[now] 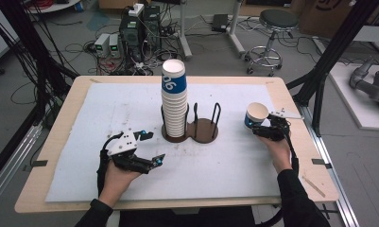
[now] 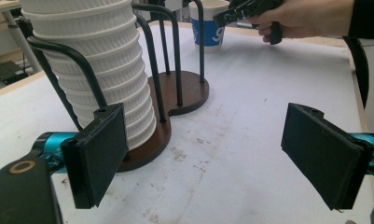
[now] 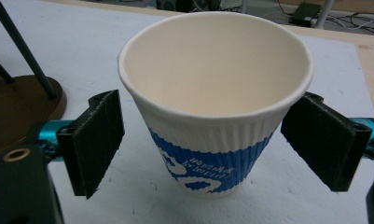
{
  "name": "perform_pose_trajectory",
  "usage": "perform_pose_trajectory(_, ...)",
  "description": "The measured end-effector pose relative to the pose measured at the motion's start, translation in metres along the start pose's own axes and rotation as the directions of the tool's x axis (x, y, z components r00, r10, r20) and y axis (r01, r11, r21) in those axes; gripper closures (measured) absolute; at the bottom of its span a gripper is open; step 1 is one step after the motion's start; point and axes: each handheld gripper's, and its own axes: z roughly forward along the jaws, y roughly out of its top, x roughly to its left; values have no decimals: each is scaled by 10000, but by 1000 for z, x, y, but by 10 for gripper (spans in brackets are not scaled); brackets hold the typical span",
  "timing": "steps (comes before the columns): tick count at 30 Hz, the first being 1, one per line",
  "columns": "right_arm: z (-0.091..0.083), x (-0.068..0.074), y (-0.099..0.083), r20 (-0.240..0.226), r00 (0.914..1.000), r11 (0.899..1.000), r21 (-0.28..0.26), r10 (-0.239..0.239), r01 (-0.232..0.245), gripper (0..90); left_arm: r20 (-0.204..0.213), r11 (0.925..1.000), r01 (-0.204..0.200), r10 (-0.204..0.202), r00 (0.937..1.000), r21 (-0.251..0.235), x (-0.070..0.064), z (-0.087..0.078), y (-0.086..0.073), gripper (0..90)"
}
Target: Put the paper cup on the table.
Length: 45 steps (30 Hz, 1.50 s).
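Observation:
A tall stack of white ribbed paper cups (image 1: 174,104) (image 2: 105,70), the top one with a blue band, fills the left ring of a brown two-ring cup holder (image 1: 203,130) (image 2: 184,91) (image 3: 17,107). A single blue-and-white paper cup (image 1: 256,115) (image 2: 208,28) (image 3: 217,107) stands upright on the white mat to the holder's right. My right gripper (image 1: 258,125) (image 3: 203,149) is open with one pad on each side of this cup, a small gap showing at the left pad. My left gripper (image 1: 154,146) (image 2: 203,154) is open and empty, low over the mat just left of the holder.
The white mat (image 1: 234,165) covers most of the wooden table (image 1: 64,123). The holder's right ring holds nothing. Black frame posts stand at the table's left and right sides. On the floor behind are a stool (image 1: 272,28), computers and cables.

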Motion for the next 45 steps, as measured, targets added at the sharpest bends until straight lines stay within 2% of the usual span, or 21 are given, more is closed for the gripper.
perform_pose_trajectory(2, -3, 1, 0, 66, 9999, 9999, -18, -109, 109, 136, -10, 10000, -13, 13, 10000, -6, 0, 0, 0, 144)
perform_pose_trajectory(7, -14, 2, -1, 1, 10000, 10000, 29, 20, -20, 136, -32, 10000, -12, 12, 10000, -12, 1, 0, 0, 144)
perform_pose_trajectory(9, -18, 2, -2, -113, 9997, 9997, 55, 236, -235, 136, -45, 10000, -4, 4, 10000, -21, 1, 1, 0, 145)
perform_pose_trajectory(15, -34, 10, -1, -354, 9991, 9998, 10, 212, -212, 136, -68, 10000, 23, -23, 10000, 11, 2, 2, 0, 144)
perform_pose_trajectory(21, -53, 24, 2, -831, 9965, 9992, -377, 68, -100, 137, -148, 10000, 60, -60, 9999, 7, 3, 3, 1, 145)
perform_pose_trajectory(27, -70, 42, 5, -1596, 9868, 9957, -917, -275, 129, 138, -235, 9999, 109, -108, 9997, 47, 3, 3, 1, 144)
perform_pose_trajectory(32, -79, 57, 13, -2443, 9674, 9893, -1424, -660, 315, 138, -315, 9999, 89, -92, 9995, -101, 3, 0, 4, 145)
perform_pose_trajectory(35, -83, 67, 17, -2953, 9503, 9841, -1709, -981, 484, 138, -342, 9994, 241, -250, 9991, -267, 4, -2, 5, 145)
perform_pose_trajectory(38, -87, 77, 21, -3391, 9284, 9765, -1967, -1521, 881, 139, -381, 9983, 327, -345, 9987, -483, 4, -4, 7, 144)
perform_pose_trajectory(41, -87, 84, 26, -3746, 9083, 9691, -2220, -1865, 1074, 139, -364, 9961, 410, -440, 9984, -778, 6, -5, 10, 144)
perform_pose_trajectory(45, -86, 90, 27, -4030, 8910, 9676, -2171, -2092, 1290, 139, -153, 9940, 363, -381, 9992, -1031, 5, -4, 13, 145)
